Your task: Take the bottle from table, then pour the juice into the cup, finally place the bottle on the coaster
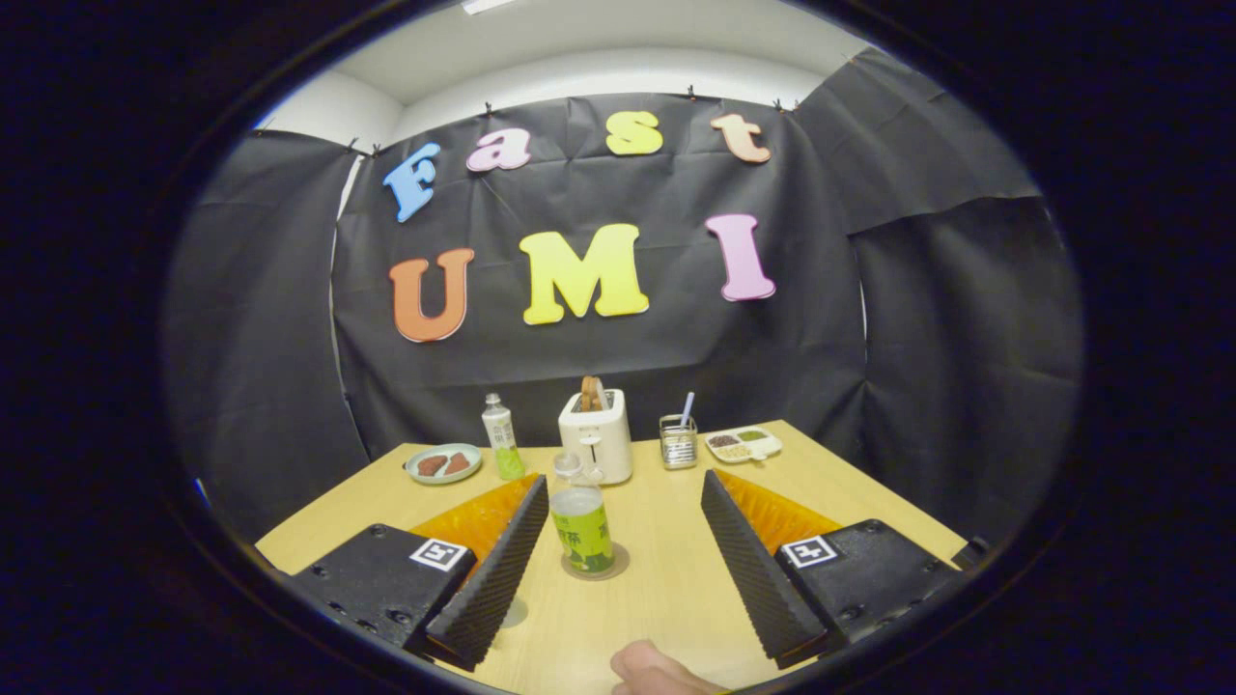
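gripper (618,545): wide open, holding nothing
bottle (581,526): upright on the coaster (618,563), mid-counter (666,598), between the fingers, close by the left one
axis: vertical
judgement: task looks done; back straight off

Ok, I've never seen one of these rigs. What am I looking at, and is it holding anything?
A person carries a hand-held two-finger tool, and the camera rides on it, looking forward along its two ridged fingers. They stand wide open and hold nothing. Between them, nearer the left finger, a green-labelled bottle stands upright on a round coaster on the wooden table. Farther back stand a second bottle, a plate of food, a toaster, a small metal holder and a snack tray. Part of a hand shows nearest the camera.
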`<action>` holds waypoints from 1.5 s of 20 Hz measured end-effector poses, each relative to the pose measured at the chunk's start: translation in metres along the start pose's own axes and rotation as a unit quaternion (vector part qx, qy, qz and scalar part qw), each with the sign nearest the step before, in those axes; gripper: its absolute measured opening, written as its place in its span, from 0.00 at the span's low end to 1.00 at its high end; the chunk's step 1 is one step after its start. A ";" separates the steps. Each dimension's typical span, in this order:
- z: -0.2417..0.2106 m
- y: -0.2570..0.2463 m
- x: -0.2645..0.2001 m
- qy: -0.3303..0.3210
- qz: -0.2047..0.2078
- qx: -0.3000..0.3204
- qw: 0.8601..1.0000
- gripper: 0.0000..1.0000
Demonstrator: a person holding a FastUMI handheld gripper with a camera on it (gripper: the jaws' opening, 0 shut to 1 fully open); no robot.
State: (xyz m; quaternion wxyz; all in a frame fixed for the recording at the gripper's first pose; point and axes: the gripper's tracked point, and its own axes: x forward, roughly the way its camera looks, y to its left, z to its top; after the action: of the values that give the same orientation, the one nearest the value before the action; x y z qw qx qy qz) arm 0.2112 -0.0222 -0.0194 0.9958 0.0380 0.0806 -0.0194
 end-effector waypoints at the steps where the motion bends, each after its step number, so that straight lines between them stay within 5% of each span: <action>1: 0.000 -0.006 -0.008 -0.002 -0.003 -0.007 1.000 1.00; 16: -0.037 -0.052 -0.167 -0.014 0.001 -0.037 0.999 1.00; 21: -0.033 -0.054 -0.191 -0.048 -0.013 -0.063 0.997 1.00; 30: -0.025 -0.041 -0.212 -0.084 0.025 -0.079 0.993 1.00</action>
State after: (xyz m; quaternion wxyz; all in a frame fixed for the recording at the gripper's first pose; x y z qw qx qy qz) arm -0.0037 -0.0539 -0.0127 0.9991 -0.0403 -0.0028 0.0092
